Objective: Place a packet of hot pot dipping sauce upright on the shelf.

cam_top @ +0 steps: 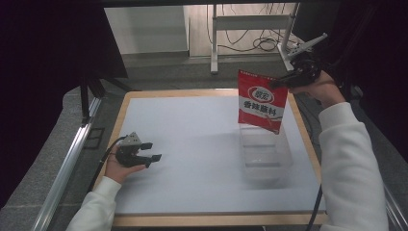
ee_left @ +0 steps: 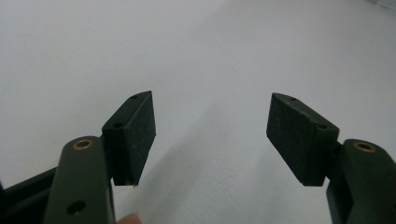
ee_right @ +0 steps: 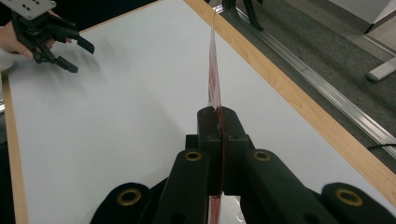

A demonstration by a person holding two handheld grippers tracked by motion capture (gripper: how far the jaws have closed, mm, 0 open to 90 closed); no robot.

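My right gripper [cam_top: 284, 81] pinched the red packet [cam_top: 261, 101] by its top edge, hanging it upright over the clear plastic box [cam_top: 265, 155] — probably to lower it in. My left gripper [cam_top: 146, 151] rested wide, holding nothing, on the tabletop [cam_top: 192, 144] — well apart.

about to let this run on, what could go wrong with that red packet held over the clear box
The right gripper pinches the red packet only at its upper corner, so it may swing or slip out. The packet hangs upright with its lower edge at the far rim of the clear box; it could catch on that rim or drop outside. The light, see-through box could also slide if bumped, and the left gripper rests open, well away from it.
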